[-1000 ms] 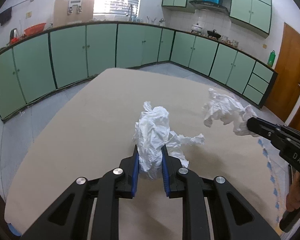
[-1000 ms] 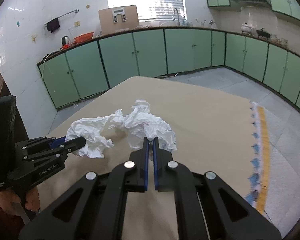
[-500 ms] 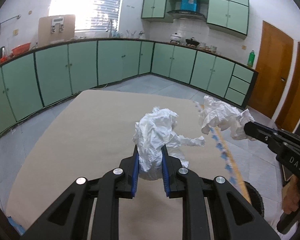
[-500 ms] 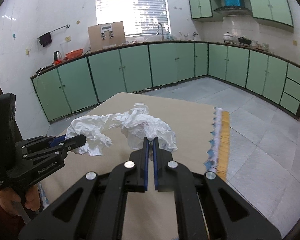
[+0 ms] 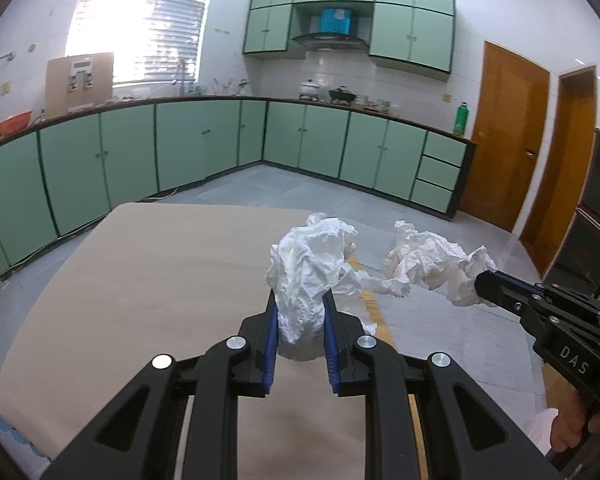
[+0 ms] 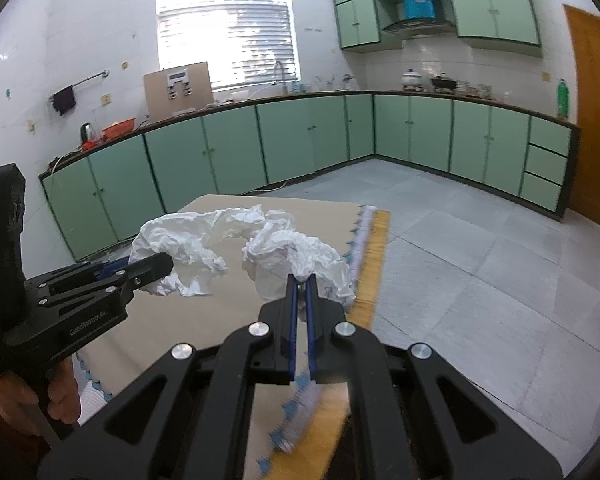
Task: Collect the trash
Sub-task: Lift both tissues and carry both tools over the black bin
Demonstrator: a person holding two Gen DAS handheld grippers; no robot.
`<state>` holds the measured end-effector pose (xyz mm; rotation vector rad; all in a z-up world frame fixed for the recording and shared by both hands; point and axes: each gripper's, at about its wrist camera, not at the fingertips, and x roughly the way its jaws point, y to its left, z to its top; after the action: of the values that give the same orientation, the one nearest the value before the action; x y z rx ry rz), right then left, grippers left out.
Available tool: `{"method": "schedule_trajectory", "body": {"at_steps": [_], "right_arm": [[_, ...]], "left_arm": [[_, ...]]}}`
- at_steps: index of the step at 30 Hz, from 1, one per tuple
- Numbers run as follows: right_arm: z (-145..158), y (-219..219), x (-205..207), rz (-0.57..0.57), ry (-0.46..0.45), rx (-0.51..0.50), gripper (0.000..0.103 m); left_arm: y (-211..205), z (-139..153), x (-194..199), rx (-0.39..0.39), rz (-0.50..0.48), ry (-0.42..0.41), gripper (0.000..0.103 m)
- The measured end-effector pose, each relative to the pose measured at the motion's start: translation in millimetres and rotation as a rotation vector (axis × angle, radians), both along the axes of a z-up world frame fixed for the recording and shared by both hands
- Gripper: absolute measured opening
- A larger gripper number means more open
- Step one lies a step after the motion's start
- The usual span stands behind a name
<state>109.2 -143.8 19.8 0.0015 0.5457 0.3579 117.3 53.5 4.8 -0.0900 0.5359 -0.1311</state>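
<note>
Claws both grip crumpled white paper: left claw [image 5: 299, 312] holds a wad [image 5: 308, 276], right claw [image 6: 300, 284] pinches another [image 6: 300, 256] above the tabletop [image 5: 140, 280] edge.

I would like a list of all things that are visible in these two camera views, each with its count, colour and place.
crumpled paper wads: 2, white, one in the left gripper, one in the right gripper
table: 1, beige top, below both wads
base cabinets: one long run, green, along the walls
wall cabinets: 1 group, green, above the stove
doors: 2, brown, right wall
bottle: 1, green, counter end
left gripper: 1, black, blue pads, closed on a wad
right gripper: 1, black, blue pads, closed on a wad
</note>
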Motion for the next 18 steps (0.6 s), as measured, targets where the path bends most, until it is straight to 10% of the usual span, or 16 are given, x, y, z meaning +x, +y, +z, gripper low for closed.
{"method": "schedule_trajectory", "body": {"at_steps": [18], "right_arm": [[-22, -118, -68, -0.262, 0.015, -0.007, 0.003]], "left_arm": [[-119, -7, -18, 0.035, -0.253, 0.017, 0.020]]}}
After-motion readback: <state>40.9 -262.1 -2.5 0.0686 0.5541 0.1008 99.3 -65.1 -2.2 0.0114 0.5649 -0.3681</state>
